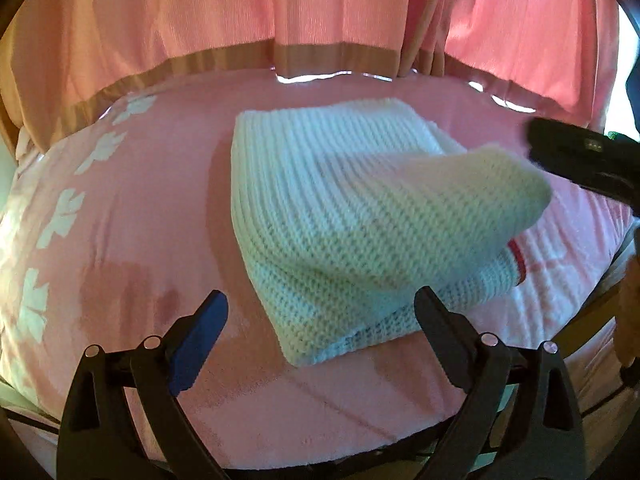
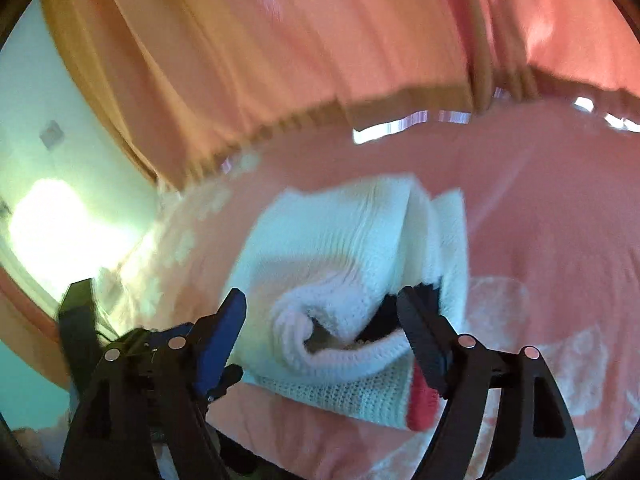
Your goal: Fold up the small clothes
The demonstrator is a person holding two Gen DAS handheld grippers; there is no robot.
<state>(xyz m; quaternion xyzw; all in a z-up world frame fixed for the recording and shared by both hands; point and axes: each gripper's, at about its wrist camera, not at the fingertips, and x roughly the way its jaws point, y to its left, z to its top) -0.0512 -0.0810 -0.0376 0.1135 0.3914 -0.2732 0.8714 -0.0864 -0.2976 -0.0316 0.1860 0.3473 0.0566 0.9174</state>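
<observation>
— Are either of the claws gripping?

— No. The left gripper [image 1: 320, 320] is spread wide over bare pink bedspread [image 1: 132, 240]; the right gripper [image 2: 322, 320] is released too, with a rolled edge of the white knitted garment [image 1: 340, 220] between its fingers.

— And the garment?

— Folded mid-bed, one corner lifted right. Pink curtains [image 1: 280, 8] hang beyond.

Pink bedspread [image 1: 160, 200] with white flowers lies below pink curtains [image 1: 160, 20].
</observation>
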